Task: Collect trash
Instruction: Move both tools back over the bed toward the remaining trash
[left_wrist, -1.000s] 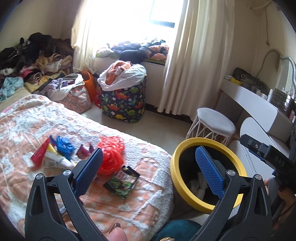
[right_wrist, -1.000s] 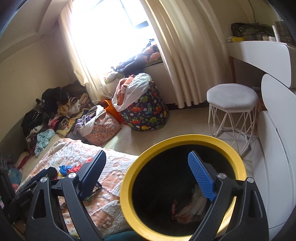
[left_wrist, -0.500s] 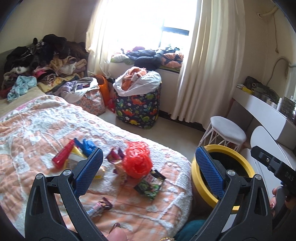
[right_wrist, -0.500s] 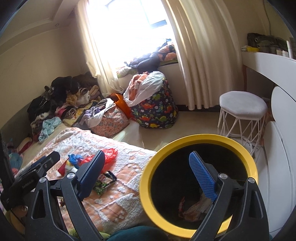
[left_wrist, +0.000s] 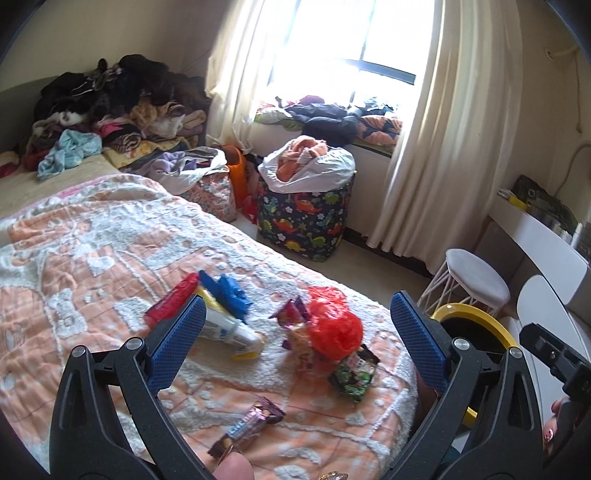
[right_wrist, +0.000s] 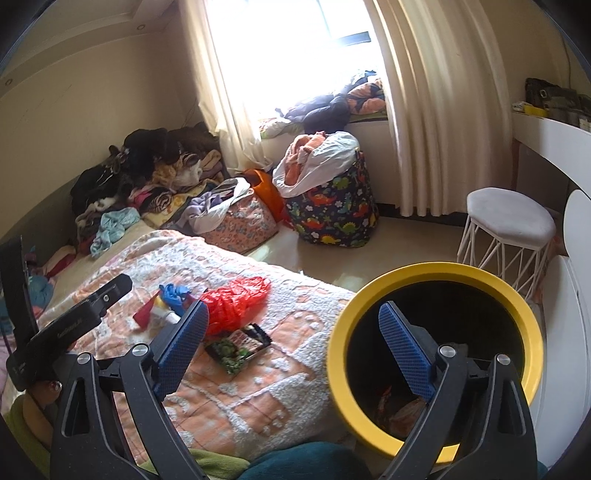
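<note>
- Trash lies scattered on the bed (left_wrist: 92, 266): red bag (left_wrist: 334, 325), green wrapper (left_wrist: 352, 371), purple bar (left_wrist: 247, 424), tube (left_wrist: 229, 328).
- Left hand-held gripper (left_wrist: 295, 339) hangs spread and empty above the litter; right hand-held gripper (right_wrist: 291, 350) is likewise spread, over the bin (right_wrist: 436, 269).
- Judged step: choosing another piece. Next, the left should drop around the red bag and pinch.
- Only the right view shows rubbish already inside the bin; only the left shows the purple bar.
</note>
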